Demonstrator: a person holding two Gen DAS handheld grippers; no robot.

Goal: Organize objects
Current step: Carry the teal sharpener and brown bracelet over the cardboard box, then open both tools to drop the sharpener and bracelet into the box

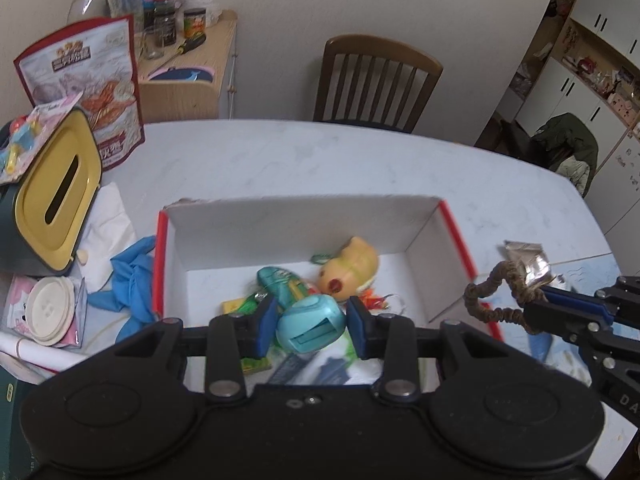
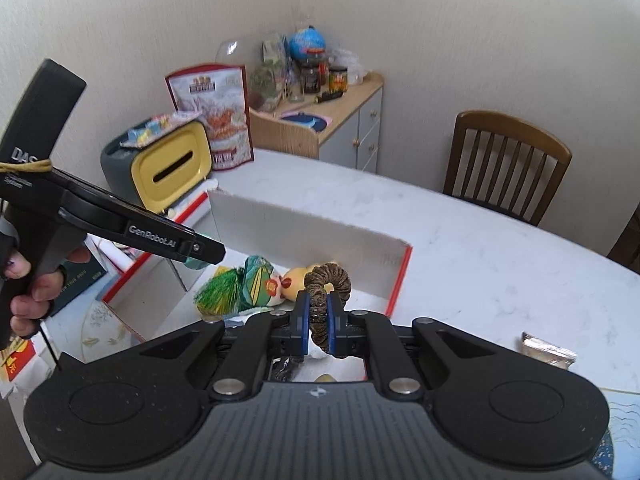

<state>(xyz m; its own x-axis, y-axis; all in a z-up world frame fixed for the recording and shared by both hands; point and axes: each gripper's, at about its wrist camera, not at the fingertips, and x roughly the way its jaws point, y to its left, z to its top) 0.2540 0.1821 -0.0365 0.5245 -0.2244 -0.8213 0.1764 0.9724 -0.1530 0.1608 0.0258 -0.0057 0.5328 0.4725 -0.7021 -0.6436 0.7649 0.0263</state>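
left gripper: blue pads apart, flanking rounded teal plastic case above cardboard box, slot toward camera | right gripper: clamped on ribbed brown fabric scrunchie, loop arching upward beside box

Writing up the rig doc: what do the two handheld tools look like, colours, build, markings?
Both are matte black plastic with linkage arms on silver pivot pins and blue finger pads. The left tool has a pistol grip printed "GenRobot.AI" and "DAS", with a yellow rubber band around its body. The right tool has a ribbed grey top plate. The left hand is bare, no sleeve visible.
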